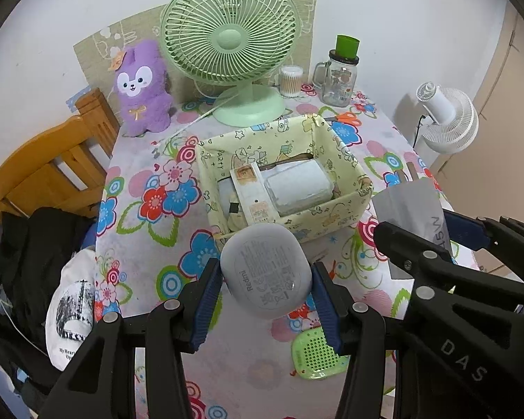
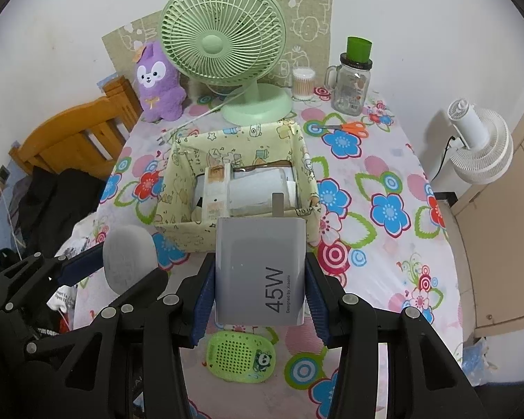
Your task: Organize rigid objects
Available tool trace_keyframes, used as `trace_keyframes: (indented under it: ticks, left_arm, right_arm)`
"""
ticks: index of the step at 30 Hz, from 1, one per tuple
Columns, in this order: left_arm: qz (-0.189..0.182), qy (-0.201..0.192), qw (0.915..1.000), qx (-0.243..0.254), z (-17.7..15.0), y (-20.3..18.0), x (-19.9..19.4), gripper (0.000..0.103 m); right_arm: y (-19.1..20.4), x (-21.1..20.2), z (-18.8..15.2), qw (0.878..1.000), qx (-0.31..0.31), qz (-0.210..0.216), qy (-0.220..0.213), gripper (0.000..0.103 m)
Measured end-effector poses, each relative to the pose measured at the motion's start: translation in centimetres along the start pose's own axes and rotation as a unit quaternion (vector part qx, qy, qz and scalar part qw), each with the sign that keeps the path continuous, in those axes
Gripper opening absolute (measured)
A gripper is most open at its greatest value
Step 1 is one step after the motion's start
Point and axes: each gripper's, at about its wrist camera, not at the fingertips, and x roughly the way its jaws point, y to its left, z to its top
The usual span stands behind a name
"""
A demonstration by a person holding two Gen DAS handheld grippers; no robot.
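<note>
1. We see the table (image 2: 384, 272) under a floral cloth, reaching back to a white wall, with a wooden chair (image 1: 52, 171) at its left edge
2. At the back stands a green desk fan (image 1: 230, 42), upright on its round base; a purple plush rabbit (image 1: 141, 87) sits to its left
3. A yellow fabric storage box (image 2: 178, 188) sits mid-table in front of the fan base; inside lie a white rolled bundle (image 2: 258, 188) and a pale flat packet (image 2: 216, 188), side by side
4. Right of the fan we find a glass mug jar (image 2: 349, 87) with a green cup on its lid, and a tub of cotton swabs (image 2: 303, 83) between jar and fan
5. Our right gripper (image 2: 260, 289) pinches a white 45W charger (image 2: 260, 272) between its blue fingers (image 2: 204, 300), plug prongs pointing away, just in front of the box's near wall and above the table
6. Our left gripper (image 1: 266, 279) clamps a grey Redmi earbud case (image 1: 266, 272), printed side up, fingers pressed on both of its sides, near the box's front wall
7. A green perforated gadget (image 2: 241, 356) with a panda figure lies on the cloth beneath the charger
8. Orange-handled scissors (image 2: 349, 127) lie flat right of the box, near the jar
</note>
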Motion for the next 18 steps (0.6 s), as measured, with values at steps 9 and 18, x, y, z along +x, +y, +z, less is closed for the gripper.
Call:
trace_keyframes:
  ticks: [9, 18]
  left_arm:
    - [-0.012, 0.000, 0.9999, 0.001, 0.7, 0.9, 0.4, 0.053]
    - [-0.007, 0.005, 0.9999, -0.009, 1.5, 1.2, 1.3, 0.053]
  right_arm:
    - [0.6, 0.4, 0.7, 1.000, 0.008, -0.004, 0.001, 0.050]
    - [0.7, 0.9, 1.7, 1.000, -0.001, 0.001, 0.003, 0.050]
